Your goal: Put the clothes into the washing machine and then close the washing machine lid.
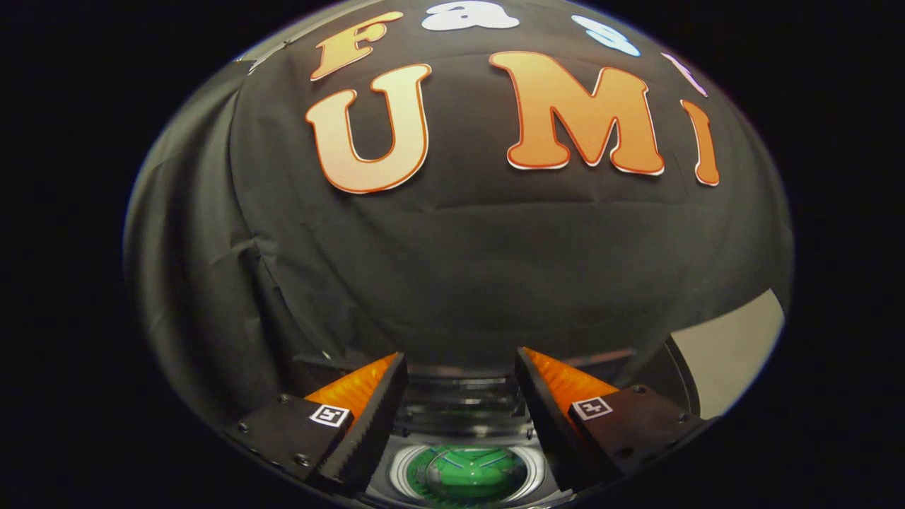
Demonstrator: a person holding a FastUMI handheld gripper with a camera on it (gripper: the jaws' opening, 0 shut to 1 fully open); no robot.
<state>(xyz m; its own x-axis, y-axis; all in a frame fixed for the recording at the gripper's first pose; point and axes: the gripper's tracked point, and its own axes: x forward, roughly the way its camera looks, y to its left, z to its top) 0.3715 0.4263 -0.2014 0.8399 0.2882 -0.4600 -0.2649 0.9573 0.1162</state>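
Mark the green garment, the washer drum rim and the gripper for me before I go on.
green garment [468, 475]: gripper view, middle of the cloth lying in the drum, between the fingers.
washer drum rim [398, 472]: gripper view, pale ring left of the cloth.
gripper [461, 367]: gripper view, midway between the fingertips, open, holding nothing.

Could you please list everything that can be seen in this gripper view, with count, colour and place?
Washing machine: one, dark with a pale ring round its drum opening, below and between the fingers, lid not over the opening.
Clothes: one green bundle, possibly with lighter stripes, lying inside the drum, between the fingers.
Booth wall: one, black cloth, beyond the machine, draped with folds.
Pale surface: one patch, off-white, beyond the right-hand finger, beside the cloth; what it is cannot be told.
Gripper: one, fingers spread apart over the drum, holding nothing, each finger base with a small square marker.
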